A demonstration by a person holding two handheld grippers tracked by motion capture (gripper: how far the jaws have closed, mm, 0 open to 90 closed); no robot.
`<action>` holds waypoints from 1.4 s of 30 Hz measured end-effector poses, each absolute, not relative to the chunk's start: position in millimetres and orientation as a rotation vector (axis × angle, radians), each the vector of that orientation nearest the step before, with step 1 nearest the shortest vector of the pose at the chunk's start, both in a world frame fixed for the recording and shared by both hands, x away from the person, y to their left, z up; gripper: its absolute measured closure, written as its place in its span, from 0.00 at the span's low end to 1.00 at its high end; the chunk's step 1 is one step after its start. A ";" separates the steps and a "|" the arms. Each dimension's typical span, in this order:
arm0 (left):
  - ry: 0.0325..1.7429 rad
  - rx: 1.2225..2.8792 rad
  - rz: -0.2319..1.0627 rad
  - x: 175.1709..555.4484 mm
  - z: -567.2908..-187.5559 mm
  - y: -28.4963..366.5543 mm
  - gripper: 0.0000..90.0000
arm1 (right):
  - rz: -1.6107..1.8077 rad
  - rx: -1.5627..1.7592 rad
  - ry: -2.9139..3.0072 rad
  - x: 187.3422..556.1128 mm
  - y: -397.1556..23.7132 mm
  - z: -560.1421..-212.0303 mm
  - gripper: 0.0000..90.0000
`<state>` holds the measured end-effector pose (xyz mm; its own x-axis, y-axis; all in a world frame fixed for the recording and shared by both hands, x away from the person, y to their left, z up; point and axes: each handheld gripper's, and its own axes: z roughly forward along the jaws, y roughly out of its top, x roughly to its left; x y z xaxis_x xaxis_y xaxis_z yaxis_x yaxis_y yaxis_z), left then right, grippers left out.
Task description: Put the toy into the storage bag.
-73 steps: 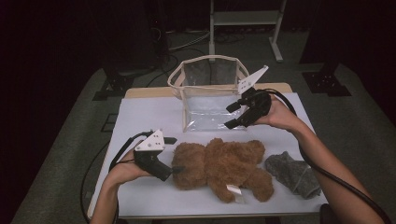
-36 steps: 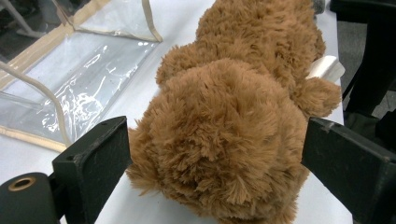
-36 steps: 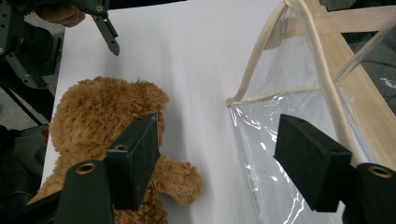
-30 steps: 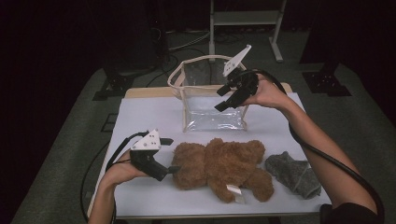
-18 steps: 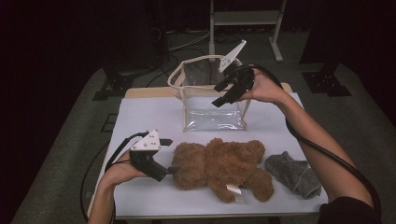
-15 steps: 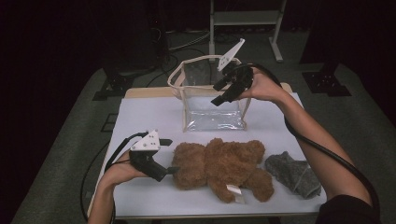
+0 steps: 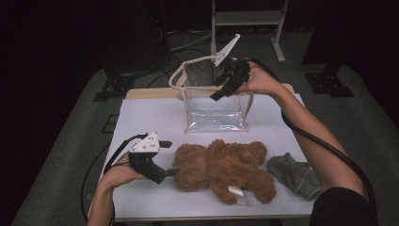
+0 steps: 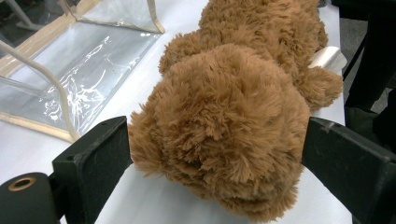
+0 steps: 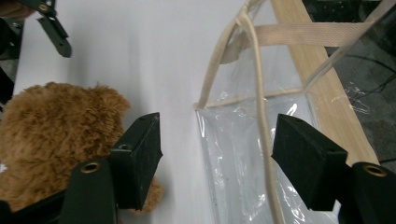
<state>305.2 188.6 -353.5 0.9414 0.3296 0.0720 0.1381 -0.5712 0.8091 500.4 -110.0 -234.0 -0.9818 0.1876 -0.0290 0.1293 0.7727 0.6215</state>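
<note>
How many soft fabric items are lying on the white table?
2. The fluffy brown teddy bear lies along the table's near edge, its head between the left gripper's jaws. The grey knitted cloth lies at its right, near the table's corner.

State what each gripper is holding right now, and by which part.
The left gripper clasps the teddy bear by its head. The right gripper holds nothing: its jaws stand open above the clear bag's rim.

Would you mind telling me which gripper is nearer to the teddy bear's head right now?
The left. The left gripper has its jaws on either side of the teddy bear at its head, while the right gripper is up over the clear bag at the table's far side.
</note>
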 end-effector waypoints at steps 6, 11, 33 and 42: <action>0.330 2.186 0.266 304.9 -354.0 189.7 0.08 | 0.988 0.269 2.871 509.6 -108.7 -236.3 0.35; 0.332 2.186 0.266 304.5 -354.5 190.3 0.08 | 0.978 0.282 2.875 515.5 -107.7 -242.5 0.36; 0.329 2.179 0.275 301.6 -350.6 193.1 0.08 | 0.890 0.283 2.884 522.2 -104.0 -263.3 0.82; 0.326 2.192 0.273 301.8 -352.2 190.8 0.08 | 0.910 0.278 2.871 516.5 -107.4 -265.2 0.96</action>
<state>301.8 190.8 -352.2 0.9413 0.3282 0.0789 0.1351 -0.5805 0.8029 516.5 -107.4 -265.2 -0.9763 0.2090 -0.0555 0.1388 0.8026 0.5801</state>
